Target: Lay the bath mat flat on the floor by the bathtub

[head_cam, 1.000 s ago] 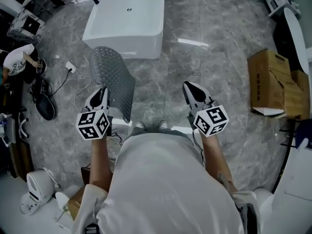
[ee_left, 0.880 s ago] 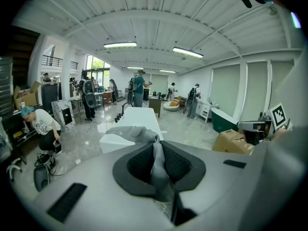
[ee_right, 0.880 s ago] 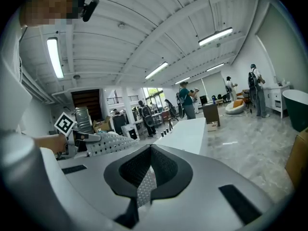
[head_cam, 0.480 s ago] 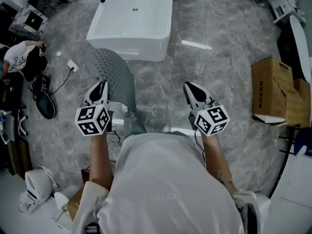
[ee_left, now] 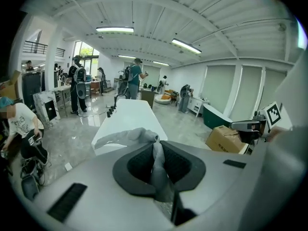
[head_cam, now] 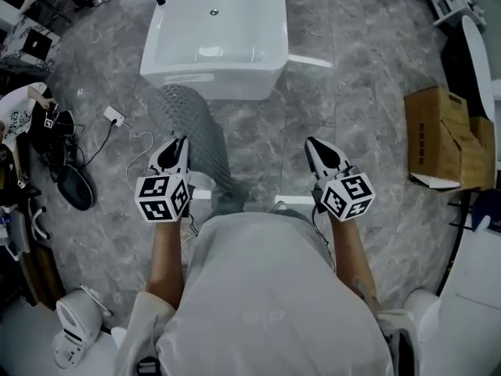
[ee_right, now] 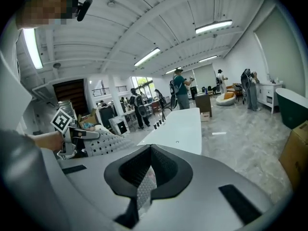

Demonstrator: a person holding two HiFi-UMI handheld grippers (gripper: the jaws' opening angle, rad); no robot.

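The left gripper (ee_left: 154, 153) has its jaws pinched nearly together on a bunched fold of the grey bath mat (head_cam: 190, 120), which squeezes up between the dark pads as a narrow ridge. From that grip the mat runs away ahead of the gripper, its long axis pointing toward the near end of the white bathtub (head_cam: 215, 34). It is held up in the air rather than lying on the grey marbled floor (head_cam: 274, 131), and its far, free end sits close to the tub's end wall. The right gripper (ee_right: 149, 162) is closed with nothing between its jaws and stands well apart from the mat, off to its right. The left hand is therefore the nearer one, and the right would probably have to reach across to take a second edge before spreading. The marker cube (head_cam: 163, 198) carries only square code patterns. The print on the cardboard box (head_cam: 438, 135) is too small to read.
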